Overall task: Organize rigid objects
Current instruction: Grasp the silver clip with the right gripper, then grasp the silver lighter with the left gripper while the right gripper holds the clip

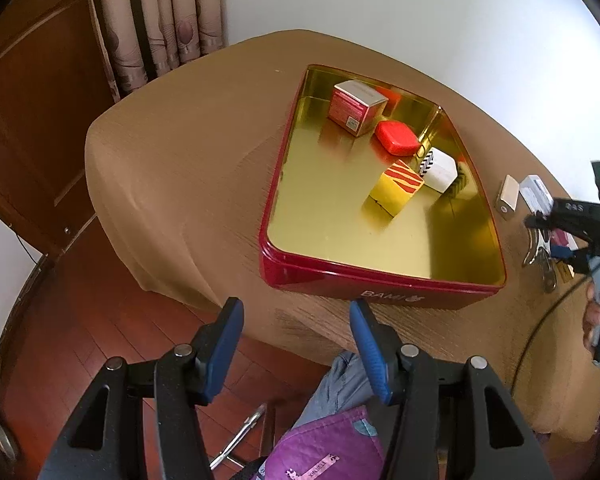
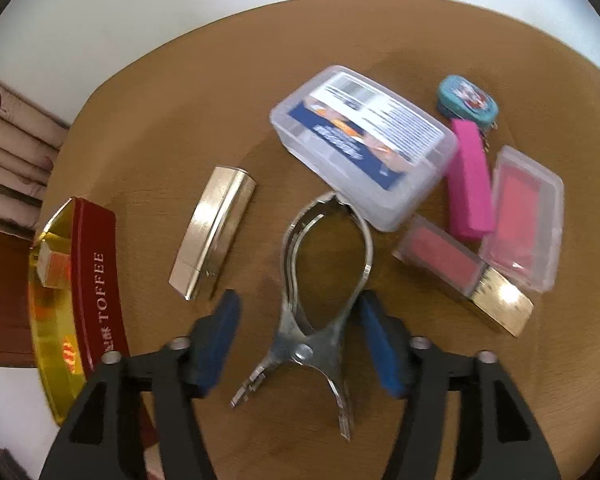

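On the round table under its tan cloth (image 1: pixel 172 168), a red rectangular tin tray with a gold mirrored inside (image 1: pixel 292 276) sits toward the left. Four things lie in it: a red-and-silver cardboard box (image 1: pixel 356 107) at the far end, a red rounded-square case (image 1: pixel 396 138) just right of it, a white box with a black-striped corner (image 1: pixel 440 170) against the right wall, and a yellow box with red stripes (image 1: pixel 396 192) touching that white one on its near left.

The left gripper (image 1: pixel 296 354) hovers off the near edge of the table, in front of the tray, its blue pads (image 1: pixel 224 354) standing apart with nothing between them.

The right gripper (image 2: pixel 298 346) points down at the table to the right of the tray. Its jaws are partly open and straddle a shiny metal spring clamp (image 2: pixel 320 280) that lies flat; the right pad looks close against the clamp's arm, the left pad clear of it, and no grip shows.

Left of the clamp lies a silver metallic bar-shaped case (image 2: pixel 214 232). Beyond it sits a clear plastic lidded box with a printed label (image 2: pixel 364 144). Further right are a magenta rectangular block (image 2: pixel 470 180), a clear case with a pink insert (image 2: pixel 524 216), a clear-and-gold tube with pink inside (image 2: pixel 460 272) and a small teal tin (image 2: pixel 468 100).
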Action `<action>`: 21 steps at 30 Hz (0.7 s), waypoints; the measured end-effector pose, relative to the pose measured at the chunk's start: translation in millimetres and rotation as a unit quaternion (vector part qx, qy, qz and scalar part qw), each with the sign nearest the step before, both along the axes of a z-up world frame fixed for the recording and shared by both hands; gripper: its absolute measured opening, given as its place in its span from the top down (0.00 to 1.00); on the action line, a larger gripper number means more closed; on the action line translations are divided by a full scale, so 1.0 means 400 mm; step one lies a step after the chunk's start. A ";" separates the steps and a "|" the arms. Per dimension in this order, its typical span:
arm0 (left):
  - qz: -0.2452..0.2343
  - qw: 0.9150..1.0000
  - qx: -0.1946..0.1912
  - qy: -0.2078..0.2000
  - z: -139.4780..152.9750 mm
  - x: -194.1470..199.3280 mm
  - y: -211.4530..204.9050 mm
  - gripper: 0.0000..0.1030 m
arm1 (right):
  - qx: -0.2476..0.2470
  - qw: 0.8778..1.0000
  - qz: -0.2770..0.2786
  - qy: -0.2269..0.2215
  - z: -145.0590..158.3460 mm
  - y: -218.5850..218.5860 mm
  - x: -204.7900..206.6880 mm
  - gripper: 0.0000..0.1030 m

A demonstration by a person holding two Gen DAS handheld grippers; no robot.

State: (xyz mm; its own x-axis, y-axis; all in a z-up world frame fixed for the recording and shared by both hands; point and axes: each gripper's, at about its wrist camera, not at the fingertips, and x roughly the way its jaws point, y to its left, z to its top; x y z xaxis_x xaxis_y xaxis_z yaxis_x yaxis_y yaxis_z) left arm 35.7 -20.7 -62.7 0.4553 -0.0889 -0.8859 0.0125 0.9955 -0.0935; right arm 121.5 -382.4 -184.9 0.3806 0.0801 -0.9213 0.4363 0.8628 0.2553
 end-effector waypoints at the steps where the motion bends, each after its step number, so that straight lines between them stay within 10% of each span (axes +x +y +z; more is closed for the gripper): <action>1: -0.001 1.000 0.001 -0.001 0.001 -0.001 0.000 0.45 | -0.026 1.000 0.012 0.001 -0.002 0.028 0.008 0.37; 5: 0.002 1.000 0.005 -0.006 0.005 -0.001 0.003 0.45 | -0.051 0.998 0.041 -0.023 -0.003 0.046 -0.026 0.70; 21: -0.029 0.998 -0.010 -0.059 0.073 -0.041 -0.032 0.45 | 0.068 0.993 -0.003 -0.101 -0.020 -0.112 -0.333 0.71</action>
